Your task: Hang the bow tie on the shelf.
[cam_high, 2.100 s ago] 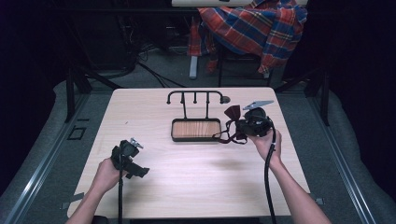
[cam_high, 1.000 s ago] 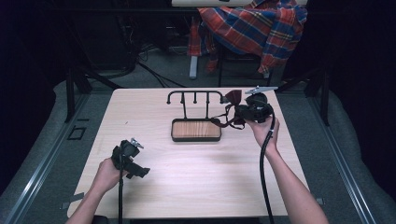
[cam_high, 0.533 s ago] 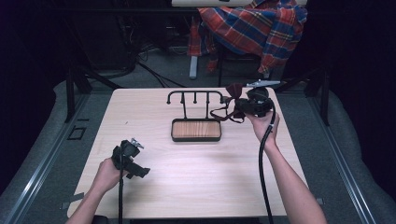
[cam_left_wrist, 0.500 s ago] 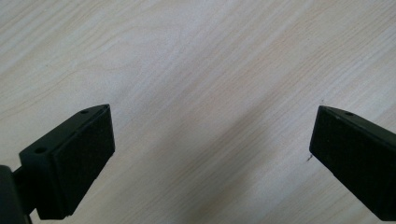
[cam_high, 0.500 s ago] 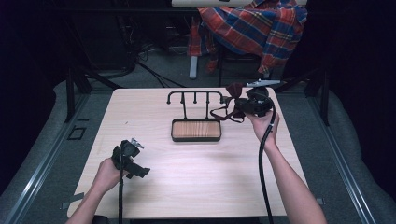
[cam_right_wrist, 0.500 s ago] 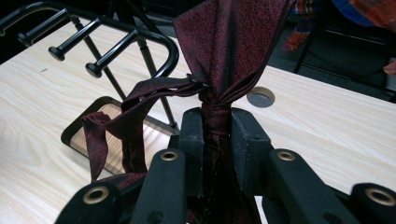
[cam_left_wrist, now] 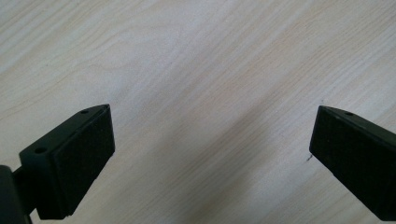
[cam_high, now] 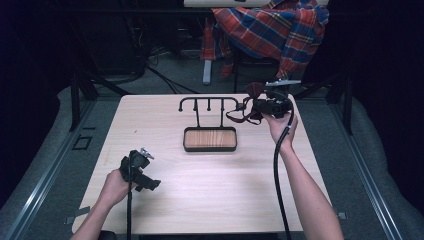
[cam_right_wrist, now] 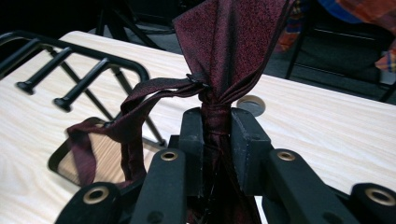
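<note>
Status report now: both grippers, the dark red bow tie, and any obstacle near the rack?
Right gripper shut on bow tie, beside rack. Left gripper open over bare table. Nothing between tie and rack.

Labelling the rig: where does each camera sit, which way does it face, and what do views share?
High view: above the person's side, facing forward and down on the table; both forearms, left gripper, right gripper.
Left gripper view: on the left gripper, facing bare tabletop; jaws apart.
Right gripper view: on the right gripper, facing the rack; jaws clamp a dark red bow tie.
Shared: rack, bow tie, high and right gripper views.

plaid cloth (cam_high: 272, 30), wood tbl (cam_high: 210, 185)
</note>
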